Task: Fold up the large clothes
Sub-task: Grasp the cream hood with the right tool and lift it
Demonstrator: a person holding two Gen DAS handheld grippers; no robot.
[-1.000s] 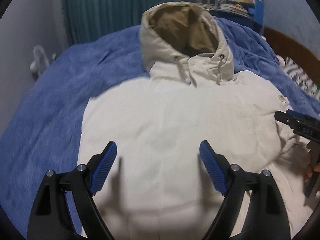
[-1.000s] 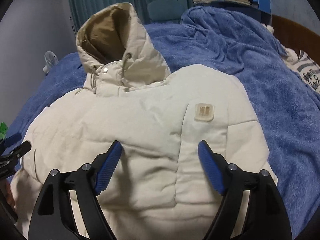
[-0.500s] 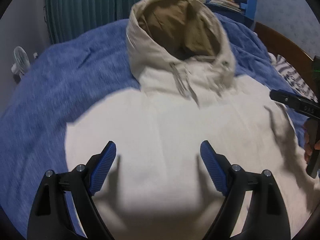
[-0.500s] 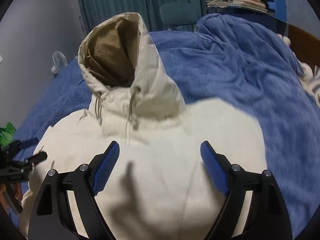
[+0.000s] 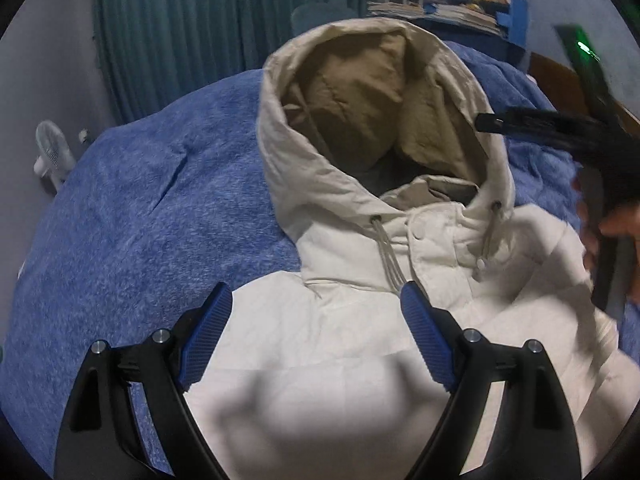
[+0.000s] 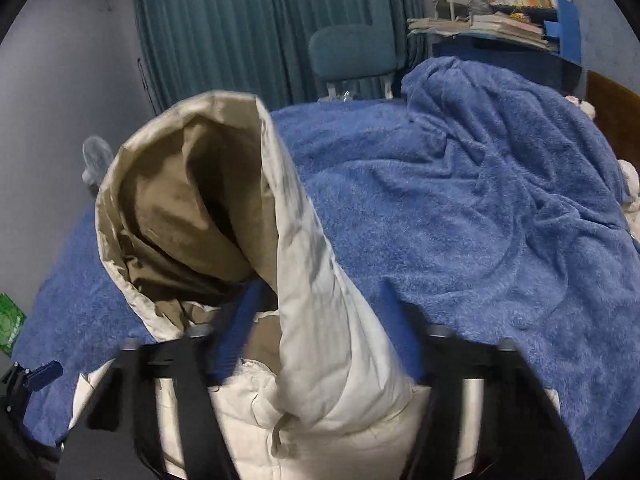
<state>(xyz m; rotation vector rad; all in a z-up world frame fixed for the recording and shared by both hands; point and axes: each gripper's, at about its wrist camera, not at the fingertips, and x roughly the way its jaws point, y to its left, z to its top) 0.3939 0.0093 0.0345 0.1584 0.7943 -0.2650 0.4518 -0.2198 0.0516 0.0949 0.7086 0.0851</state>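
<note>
A cream puffer jacket (image 5: 344,344) lies face up on a blue blanket (image 5: 152,216), its hood (image 5: 360,92) with tan lining standing open toward the curtain. My left gripper (image 5: 316,320) is open and empty, just above the jacket's chest below the collar. My right gripper (image 6: 320,332) is open and blurred, its jaws straddling the right side of the hood (image 6: 304,280) at the collar. The right gripper also shows in the left wrist view (image 5: 520,124), reaching over the hood's right edge.
The blue blanket (image 6: 480,208) covers the bed and bunches at the right. Teal curtains (image 6: 256,28), a chair (image 6: 352,56) and a shelf of books (image 6: 508,12) stand behind. A small fan (image 5: 52,156) sits at the left. A wooden headboard (image 5: 560,80) is at the right.
Both grippers have moved forward along the jacket toward the hood. The right gripper now reaches the hood's right side; the left has gone from mid-body to the collar.
</note>
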